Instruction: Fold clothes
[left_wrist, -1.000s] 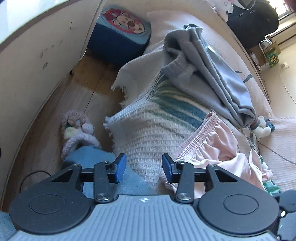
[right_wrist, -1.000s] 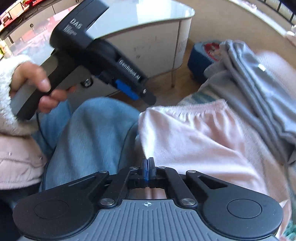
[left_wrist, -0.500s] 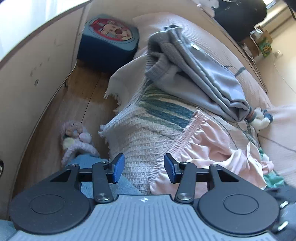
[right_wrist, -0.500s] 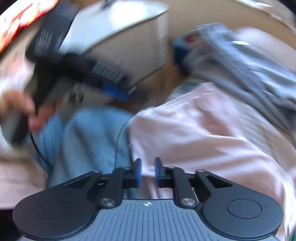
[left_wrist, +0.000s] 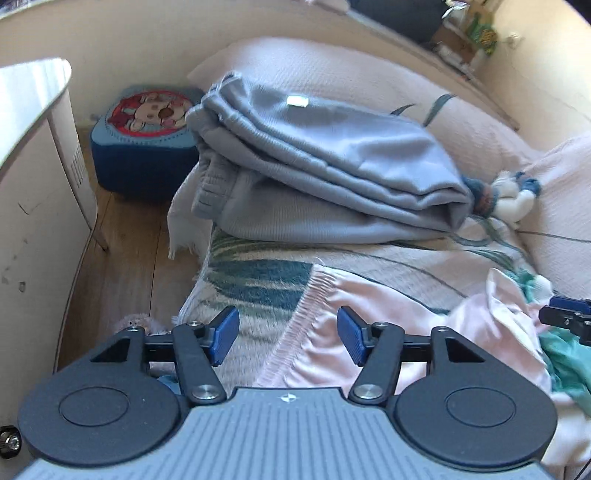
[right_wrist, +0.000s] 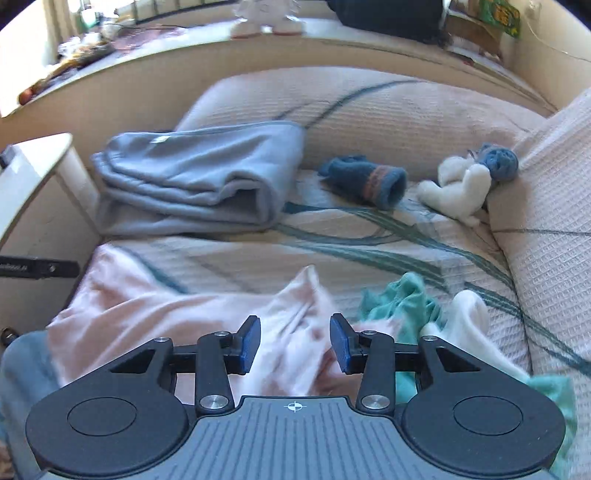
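Left tongs (left_wrist: 283, 334): released, nothing between the blue pads, jaws have just been opening wider. They hang over the elastic waistband edge of the pink garment (left_wrist: 388, 317), pads clear of the cloth.

Right tongs (right_wrist: 294, 343): also released, jaws have just been opening from fully clenched; pink garment (right_wrist: 147, 306) lies below and between the pads but they don't press on it. A raised peak of the pink fabric stands just beyond the pads.

Pink garment sits crumpled at the near edge of the bed, on the cream bedspread (right_wrist: 369, 236) with teal stripes. Just beside it on the right: a bunched teal garment (right_wrist: 402, 299) and a white piece of cloth (right_wrist: 469, 314), both touching the pink one or close to it; can't tell the overlap.

Further back: the folded grey garment (right_wrist: 195, 177), stacked on the bedspread near the bed's left edge, in front of the pillow (right_wrist: 369, 107). Right of it a dark blue sock (right_wrist: 369, 181) with a reddish band, then a white plush toy (right_wrist: 458, 188) with a blue head against the second pillow.

Left of the bed in the left wrist view: wood floor (left_wrist: 122, 236), a blue cushion (left_wrist: 144, 140) with a cartoon print, and a white cabinet side (left_wrist: 40, 177).

Both views show motion blur.
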